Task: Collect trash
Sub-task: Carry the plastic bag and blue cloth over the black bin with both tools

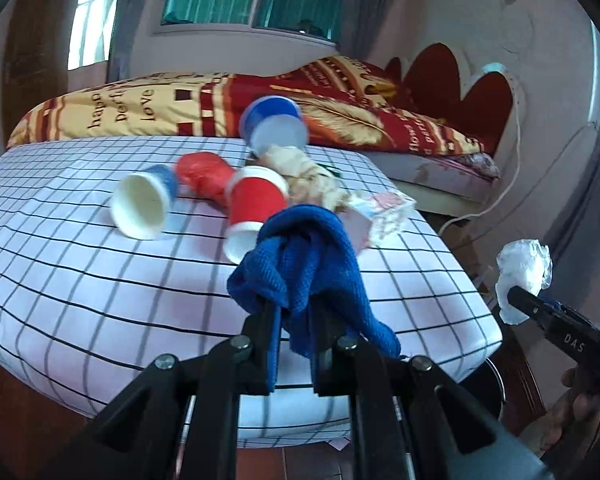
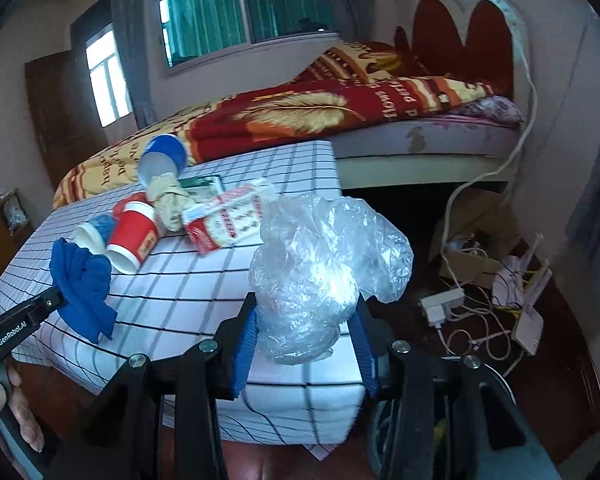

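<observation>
My left gripper [image 1: 294,308] is shut on a blue cloth [image 1: 300,256] above the near edge of the checked table [image 1: 80,280]; the cloth also shows in the right wrist view [image 2: 82,288]. My right gripper [image 2: 304,320] is shut on a crumpled clear plastic bag [image 2: 324,264], held off the table's right corner; the bag also shows in the left wrist view [image 1: 520,276]. On the table lie a red paper cup [image 1: 252,208], a blue cup on its side [image 1: 144,204], a second blue cup [image 1: 274,124], crumpled red plastic [image 1: 204,174], beige crumpled paper [image 1: 304,176] and a red-and-white carton [image 2: 228,216].
A bed with a red and yellow blanket [image 1: 340,100] stands behind the table. A green packet [image 2: 204,184] lies by the carton. A power strip, cables and a cardboard box [image 2: 472,268] lie on the floor to the right. A dark round bin rim [image 1: 492,384] shows below the table's right corner.
</observation>
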A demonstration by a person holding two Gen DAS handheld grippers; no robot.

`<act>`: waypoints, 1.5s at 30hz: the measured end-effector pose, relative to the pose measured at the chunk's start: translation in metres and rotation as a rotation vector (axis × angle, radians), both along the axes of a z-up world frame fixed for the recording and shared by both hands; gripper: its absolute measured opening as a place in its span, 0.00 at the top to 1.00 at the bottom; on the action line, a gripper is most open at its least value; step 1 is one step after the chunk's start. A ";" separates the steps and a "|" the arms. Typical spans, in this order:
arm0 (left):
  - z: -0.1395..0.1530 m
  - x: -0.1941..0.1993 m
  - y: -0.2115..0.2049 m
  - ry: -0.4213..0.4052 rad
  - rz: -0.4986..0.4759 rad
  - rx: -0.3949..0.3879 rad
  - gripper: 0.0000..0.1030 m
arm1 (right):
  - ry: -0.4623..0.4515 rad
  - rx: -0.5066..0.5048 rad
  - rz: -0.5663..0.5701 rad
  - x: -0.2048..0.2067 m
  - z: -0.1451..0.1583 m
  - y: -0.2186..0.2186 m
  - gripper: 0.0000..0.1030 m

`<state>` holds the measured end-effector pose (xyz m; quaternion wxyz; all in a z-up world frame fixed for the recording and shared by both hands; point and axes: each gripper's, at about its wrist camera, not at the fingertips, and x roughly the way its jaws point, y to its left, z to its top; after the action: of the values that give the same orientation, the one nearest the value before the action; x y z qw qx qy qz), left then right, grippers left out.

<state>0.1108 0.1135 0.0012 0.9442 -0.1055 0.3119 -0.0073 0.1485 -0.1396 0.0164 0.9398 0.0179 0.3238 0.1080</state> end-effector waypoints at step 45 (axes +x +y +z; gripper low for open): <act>-0.059 -0.010 -0.267 0.173 -0.619 0.007 0.88 | 0.198 -0.005 -0.309 -0.078 -0.082 -0.212 0.55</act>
<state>0.1004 -0.1533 -0.0575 0.8675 -0.0027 0.4082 -0.2843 0.0702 -0.3517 -0.0653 0.9087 0.0755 0.4085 -0.0407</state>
